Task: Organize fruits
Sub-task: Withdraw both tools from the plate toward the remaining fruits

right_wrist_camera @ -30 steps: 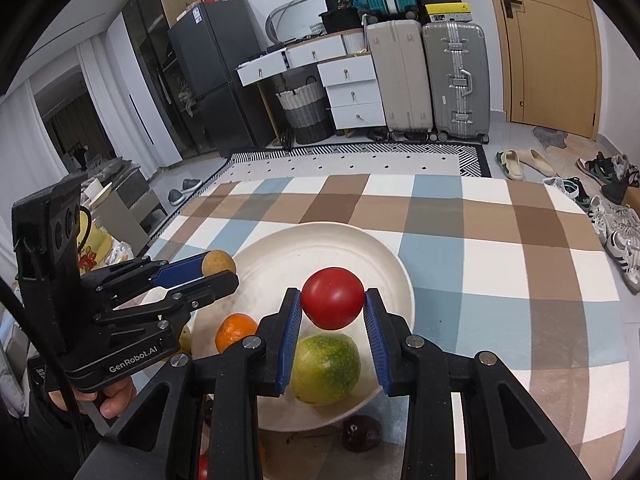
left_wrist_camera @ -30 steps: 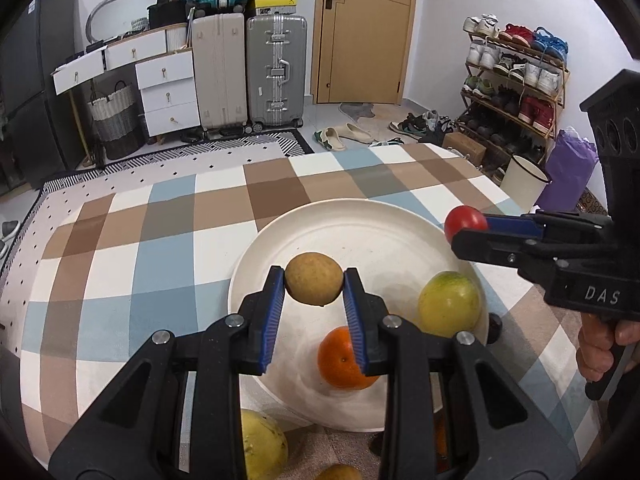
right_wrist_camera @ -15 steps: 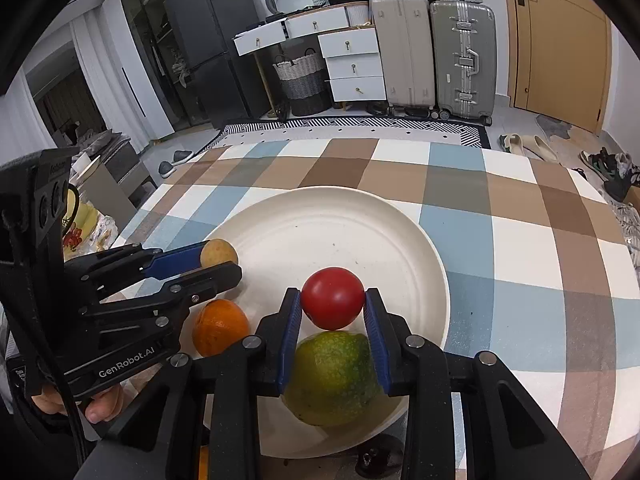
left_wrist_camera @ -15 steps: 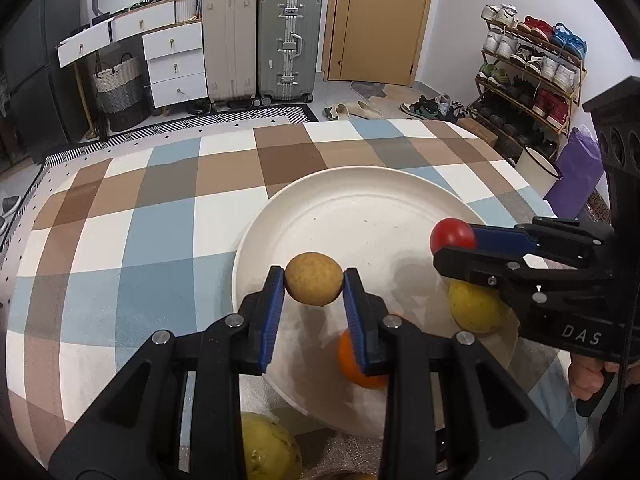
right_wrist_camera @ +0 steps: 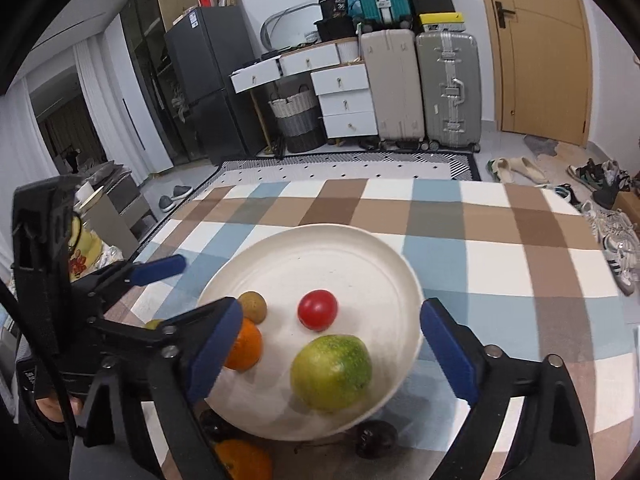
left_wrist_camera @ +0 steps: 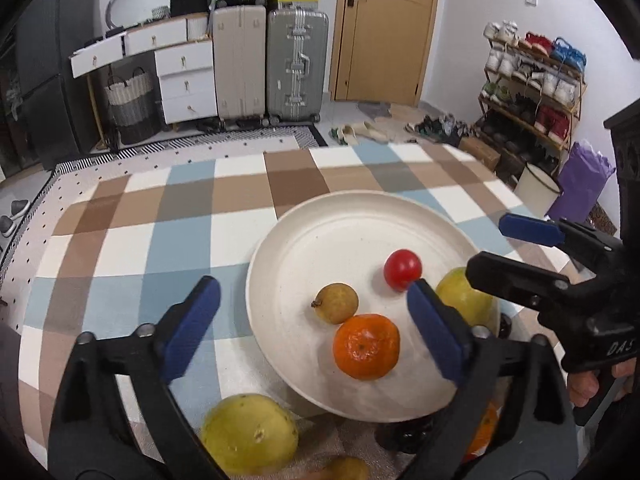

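Note:
A white plate (left_wrist_camera: 340, 216) (right_wrist_camera: 320, 240) on the checked cloth holds a small brown fruit (left_wrist_camera: 335, 303) (right_wrist_camera: 253, 306), a red tomato (left_wrist_camera: 402, 270) (right_wrist_camera: 317, 309), an orange (left_wrist_camera: 367, 346) (right_wrist_camera: 245, 346) and a green-yellow fruit (left_wrist_camera: 466, 296) (right_wrist_camera: 331, 372). My left gripper (left_wrist_camera: 316, 328) is open and empty above the plate's near left edge. My right gripper (right_wrist_camera: 332, 354) is open and empty above the plate's near side. Each gripper shows in the other's view, the right (left_wrist_camera: 536, 256) and the left (right_wrist_camera: 160, 292).
A yellow-green fruit (left_wrist_camera: 249, 432), another orange (right_wrist_camera: 244, 460) and dark small fruits (right_wrist_camera: 376, 438) lie on the cloth in front of the plate. Suitcases (left_wrist_camera: 296, 64), drawers and a shoe rack (left_wrist_camera: 532, 84) stand beyond the table.
Both grippers opened. The left let the brown fruit drop onto the plate, the right let go of the red tomato there. Both pulled back a little.

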